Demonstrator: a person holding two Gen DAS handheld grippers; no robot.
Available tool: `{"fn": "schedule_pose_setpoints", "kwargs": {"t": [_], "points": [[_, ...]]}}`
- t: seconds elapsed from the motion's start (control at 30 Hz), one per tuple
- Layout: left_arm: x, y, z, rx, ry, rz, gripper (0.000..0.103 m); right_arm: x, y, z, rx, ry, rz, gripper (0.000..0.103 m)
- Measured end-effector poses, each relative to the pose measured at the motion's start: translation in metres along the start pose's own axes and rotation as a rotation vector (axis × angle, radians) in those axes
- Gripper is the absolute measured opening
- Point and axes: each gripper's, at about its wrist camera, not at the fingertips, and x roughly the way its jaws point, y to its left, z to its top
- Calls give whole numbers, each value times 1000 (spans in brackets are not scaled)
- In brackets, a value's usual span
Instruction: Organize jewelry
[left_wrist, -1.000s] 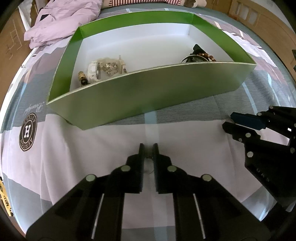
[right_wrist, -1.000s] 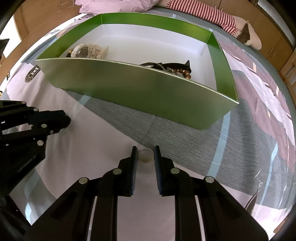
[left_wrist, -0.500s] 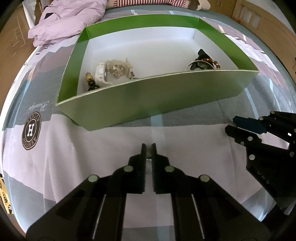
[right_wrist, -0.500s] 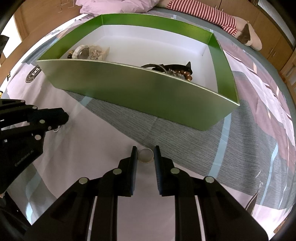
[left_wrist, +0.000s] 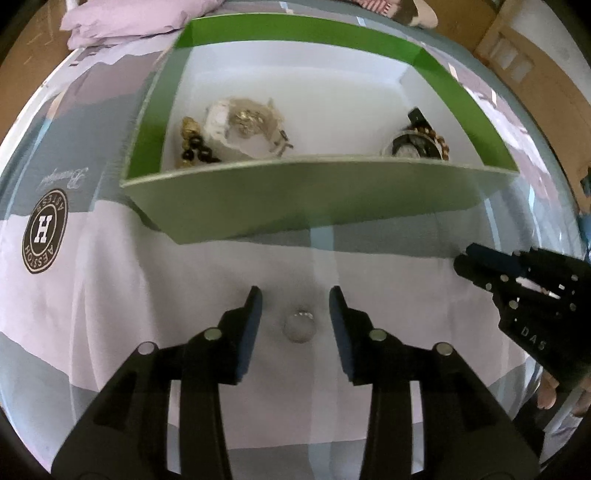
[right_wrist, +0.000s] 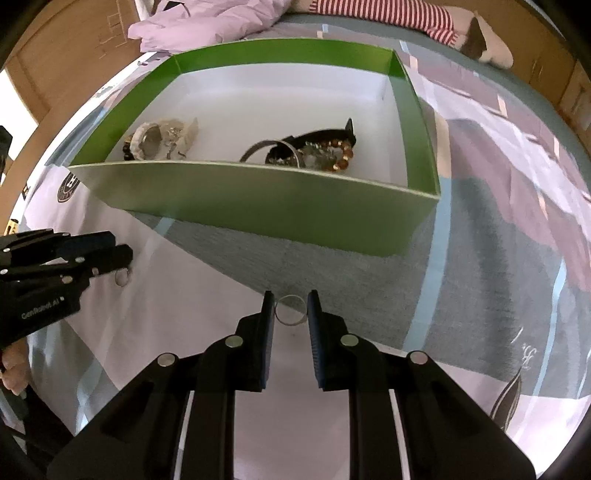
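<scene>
A green box (left_wrist: 314, 195) with a white floor stands on the bed and also shows in the right wrist view (right_wrist: 258, 206). It holds a white watch and gold pieces (left_wrist: 240, 122) at left and a dark watch with beads (left_wrist: 417, 142) at right. My left gripper (left_wrist: 295, 299) is open, and a small stone-set ring (left_wrist: 298, 326) lies on the sheet between its fingers. My right gripper (right_wrist: 290, 306) is shut on a plain silver ring (right_wrist: 290, 314) held above the sheet near the box's front wall.
The bed sheet has a round brown logo (left_wrist: 44, 230) at left. A lilac quilt (left_wrist: 140, 18) and a striped plush (right_wrist: 388, 18) lie behind the box. Wooden furniture stands around the bed. The right gripper (left_wrist: 524, 291) shows at the left view's right edge.
My left gripper was shut on the small ring; it has opened and the ring now lies on the sheet. Both grippers have risen, looking more down into the box.
</scene>
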Motion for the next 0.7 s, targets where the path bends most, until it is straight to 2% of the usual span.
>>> {"fn": "schedule_pose_setpoints", "kwargs": {"t": [0.2,0.23,0.3,0.43,0.53,0.7], "points": [[6,-16,-5,85,-3,78,34,7,6,-3,-29,22,-13,19],[6,-17,-5,90,-5,82,25,7,7,-5,-38,21,-25,20],[5,-18,-6,96,-5,87,16,7,10,-6,-53,14,-47,24],[2,-16,-5,94,-1,78,15,7,9,-7,-48,19,-47,25],[-5,-13,-4,81,-11,63,15,4,9,-9,-44,25,-34,18],[-36,-6,5,51,-78,17,15,-7,0,0,-3,5,9,17]]}}
